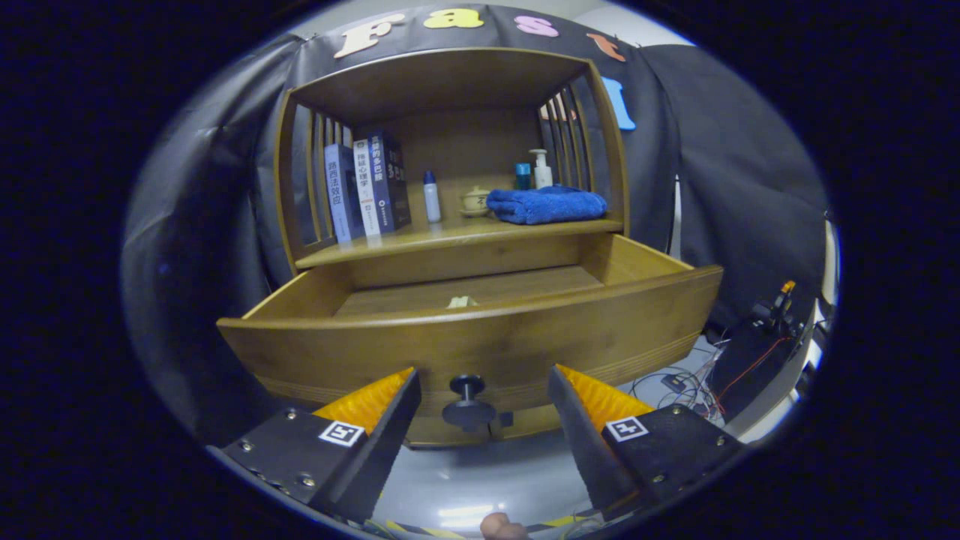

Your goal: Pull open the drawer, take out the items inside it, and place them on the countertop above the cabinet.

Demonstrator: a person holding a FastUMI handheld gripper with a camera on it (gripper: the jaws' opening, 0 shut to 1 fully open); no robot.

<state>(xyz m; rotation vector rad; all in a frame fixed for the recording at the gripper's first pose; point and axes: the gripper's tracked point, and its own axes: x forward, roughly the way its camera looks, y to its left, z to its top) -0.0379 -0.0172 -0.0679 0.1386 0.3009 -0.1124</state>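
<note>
My fingers [484, 390] are spread wide and hold nothing. The drawer [480, 337] is pulled open just ahead, its knob [468, 405] between them. A small pale thing [462, 301] peeks over the front wall. It looks light, maybe crumply. I would pinch its top gently.

countertop [420, 241], books [367, 191], bottles [431, 196], folded blue towel [546, 204]

Drawer item [462, 301] mostly hidden
</note>
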